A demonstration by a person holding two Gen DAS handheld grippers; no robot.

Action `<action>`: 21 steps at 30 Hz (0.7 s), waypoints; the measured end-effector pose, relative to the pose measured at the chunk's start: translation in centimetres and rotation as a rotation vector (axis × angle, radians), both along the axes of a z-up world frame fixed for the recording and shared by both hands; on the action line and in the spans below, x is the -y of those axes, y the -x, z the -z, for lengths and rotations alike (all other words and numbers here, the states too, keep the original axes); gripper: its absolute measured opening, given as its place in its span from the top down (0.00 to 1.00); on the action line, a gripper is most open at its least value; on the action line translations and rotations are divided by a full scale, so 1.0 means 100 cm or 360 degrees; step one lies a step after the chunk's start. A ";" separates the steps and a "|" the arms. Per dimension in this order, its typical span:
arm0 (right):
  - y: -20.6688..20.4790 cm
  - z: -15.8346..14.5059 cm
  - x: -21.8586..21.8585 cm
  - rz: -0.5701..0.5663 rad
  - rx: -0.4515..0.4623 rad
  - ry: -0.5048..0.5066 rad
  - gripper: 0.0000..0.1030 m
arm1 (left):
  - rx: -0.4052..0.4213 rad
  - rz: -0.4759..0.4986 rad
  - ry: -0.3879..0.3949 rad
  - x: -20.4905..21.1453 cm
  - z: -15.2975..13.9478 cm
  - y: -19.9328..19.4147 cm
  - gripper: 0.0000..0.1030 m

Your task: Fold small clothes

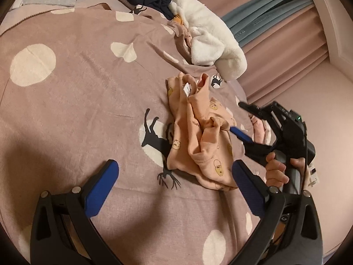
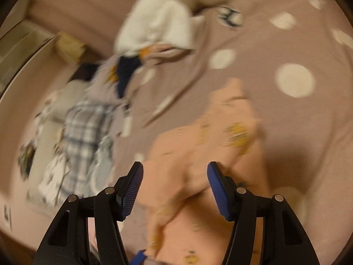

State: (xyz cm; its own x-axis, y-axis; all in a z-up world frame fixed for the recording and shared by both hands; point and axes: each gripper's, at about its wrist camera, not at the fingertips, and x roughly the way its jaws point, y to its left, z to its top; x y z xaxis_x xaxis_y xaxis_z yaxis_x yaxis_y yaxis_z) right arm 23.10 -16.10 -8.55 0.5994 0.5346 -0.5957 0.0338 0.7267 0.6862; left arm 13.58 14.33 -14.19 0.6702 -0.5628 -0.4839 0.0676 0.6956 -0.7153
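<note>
A small peach garment with bear prints lies crumpled on the mauve bedspread. My left gripper is open just in front of its near edge, touching nothing. My right gripper comes in from the right, jaws open, its lower blue finger against a bunched fold of the garment. In the blurred right wrist view the garment lies between and beyond the open right gripper.
A white fluffy garment and a navy one lie at the bed's far edge. Plaid and grey clothes are piled farther off. Pink curtains hang beyond the bed on the right.
</note>
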 end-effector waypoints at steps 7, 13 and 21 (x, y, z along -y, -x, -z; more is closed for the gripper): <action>0.000 0.031 0.013 0.0145 -0.0083 -0.0149 0.41 | -0.0060 0.0006 0.0046 0.004 0.006 -0.001 0.01; -0.031 0.005 -0.027 0.0107 0.0139 -0.0054 0.90 | -0.0063 0.0020 -0.0048 0.011 0.006 -0.004 0.01; -0.038 -0.016 -0.147 -0.0577 0.0119 0.0021 0.52 | -0.0085 -0.0023 0.0033 0.008 0.008 -0.007 0.01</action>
